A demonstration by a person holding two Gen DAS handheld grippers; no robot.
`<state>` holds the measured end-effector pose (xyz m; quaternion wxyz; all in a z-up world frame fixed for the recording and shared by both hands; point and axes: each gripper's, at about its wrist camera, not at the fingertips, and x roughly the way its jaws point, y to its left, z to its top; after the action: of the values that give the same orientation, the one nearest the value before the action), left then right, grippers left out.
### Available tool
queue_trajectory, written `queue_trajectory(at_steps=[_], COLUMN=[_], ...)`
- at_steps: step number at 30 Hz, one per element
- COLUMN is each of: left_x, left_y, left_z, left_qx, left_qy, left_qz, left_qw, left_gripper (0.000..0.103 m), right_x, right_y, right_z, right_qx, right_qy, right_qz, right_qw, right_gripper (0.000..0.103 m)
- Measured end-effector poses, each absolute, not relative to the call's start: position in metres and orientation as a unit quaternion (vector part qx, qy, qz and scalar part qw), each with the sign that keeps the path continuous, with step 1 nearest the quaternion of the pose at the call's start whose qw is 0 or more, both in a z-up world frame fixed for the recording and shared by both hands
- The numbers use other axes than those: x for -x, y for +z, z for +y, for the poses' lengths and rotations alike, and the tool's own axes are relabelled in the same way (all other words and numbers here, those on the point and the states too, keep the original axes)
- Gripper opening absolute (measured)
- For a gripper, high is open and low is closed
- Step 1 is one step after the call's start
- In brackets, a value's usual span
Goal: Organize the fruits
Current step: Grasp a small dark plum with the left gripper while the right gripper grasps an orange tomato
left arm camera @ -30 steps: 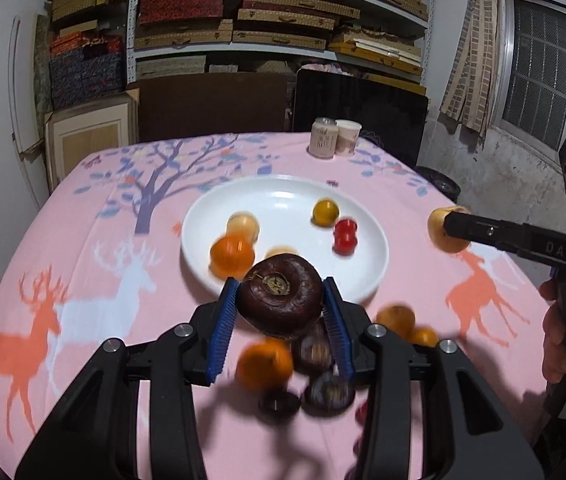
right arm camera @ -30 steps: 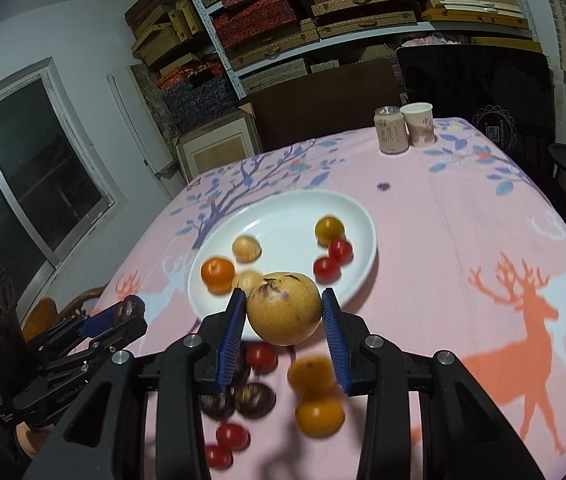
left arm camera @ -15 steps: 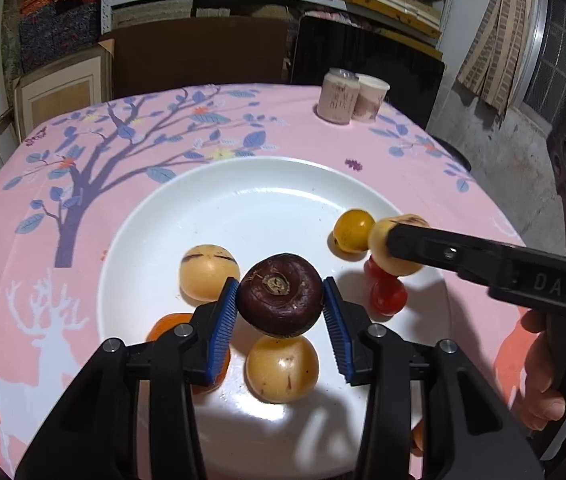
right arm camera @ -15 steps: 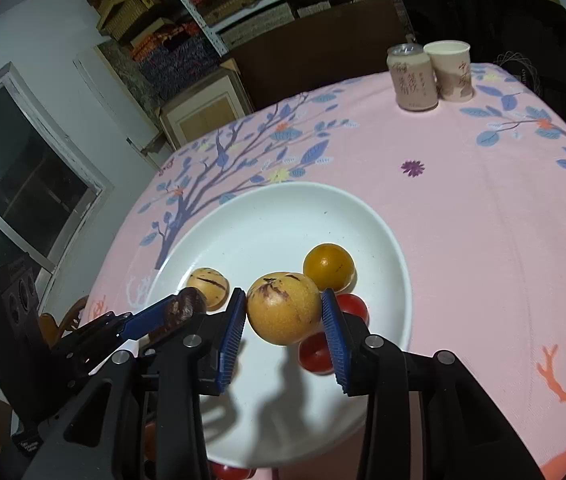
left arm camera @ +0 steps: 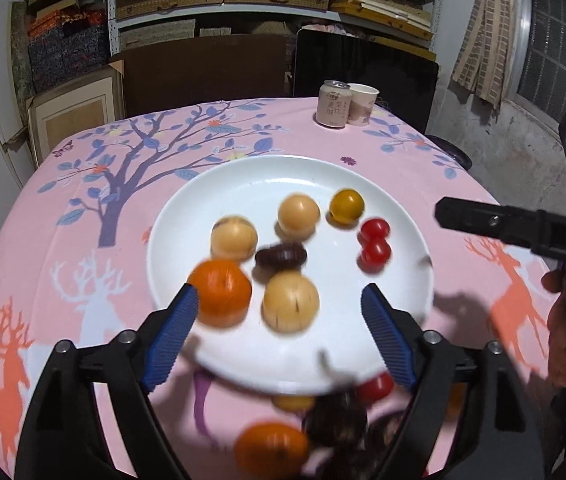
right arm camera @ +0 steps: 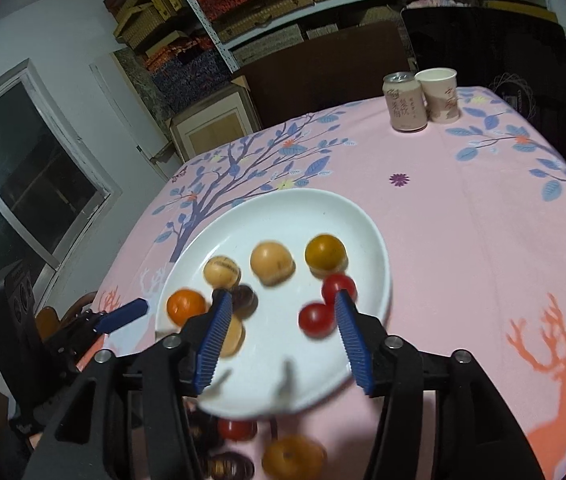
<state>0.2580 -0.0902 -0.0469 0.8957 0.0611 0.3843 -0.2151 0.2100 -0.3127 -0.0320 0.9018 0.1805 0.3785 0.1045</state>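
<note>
On the white plate [left arm camera: 399,216] lie, left to right, an orange [left arm camera: 221,292], three pale yellow fruits, a dark purple fruit [left arm camera: 281,257], a small yellow fruit and two red tomatoes [left arm camera: 375,244]. The left gripper [left arm camera: 279,332] hangs over the plate's near edge, jaws opening with nothing between them. The right gripper [right arm camera: 279,332] does likewise, jaws opening and holding nothing.

**Blurred and half-hidden fruit around the plate**

Near the round white plate [left arm camera: 403,216], several fruits smear with motion blur. The dark purple fruit [left arm camera: 281,257] at its centre shows no clear outline. Below the plate's near rim, loose fruits [right arm camera: 293,456] are blurred, partly hidden by black gripper frames.
</note>
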Motion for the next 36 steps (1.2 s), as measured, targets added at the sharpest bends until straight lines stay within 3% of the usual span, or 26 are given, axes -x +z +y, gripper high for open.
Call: queue_trajectory(at_steps=[4,6,16,20,22,23,30,36], left_x=[-0.2,-0.171,-0.064,-0.07,-0.07,-0.068,-0.058,-0.063], left_y=[-0.053,-0.06,-0.1,-0.114,-0.111,-0.11,-0.096,-0.091], left_z=[-0.074,-0.072,-0.088,-0.096,-0.097,-0.098,-0.084,-0.072], left_qx=[-0.07,-0.082,-0.181,-0.175,-0.166,-0.165,-0.126,-0.088], left_qy=[-0.227,-0.238,-0.256,-0.265,-0.275,-0.281,-0.304,-0.293], left_qz=[0.388,0.396,0.388,0.417,0.413,0.407,0.346,0.342], left_qw=[0.89,0.883,0.867,0.852,0.852,0.853,0.879,0.889], left_gripper=[0.088,0.088,0.088,0.061,0.036,0.03,0.031,0.031], right_x=[-0.15,-0.123,-0.05,-0.044,-0.042,-0.041,-0.053,-0.082], right_y=[-0.038,-0.041,-0.048,-0.049,-0.051,-0.053,-0.08,-0.09], right_z=[-0.306,-0.299,-0.266,-0.268,-0.271,-0.273,-0.285,-0.264], right_qx=[-0.162,-0.148,-0.099,-0.099,-0.096,-0.095,-0.104,-0.062], right_qy=[0.078,0.058,0.029,0.017,0.007,0.003,-0.008,-0.003], right_qz=[0.368,0.36,0.345,0.347,0.348,0.35,0.388,0.408], right_qw=[0.912,0.92,0.933,0.932,0.932,0.932,0.916,0.911], right_gripper=[0.072,0.084,0.087,0.087,0.087,0.087,0.086,0.084])
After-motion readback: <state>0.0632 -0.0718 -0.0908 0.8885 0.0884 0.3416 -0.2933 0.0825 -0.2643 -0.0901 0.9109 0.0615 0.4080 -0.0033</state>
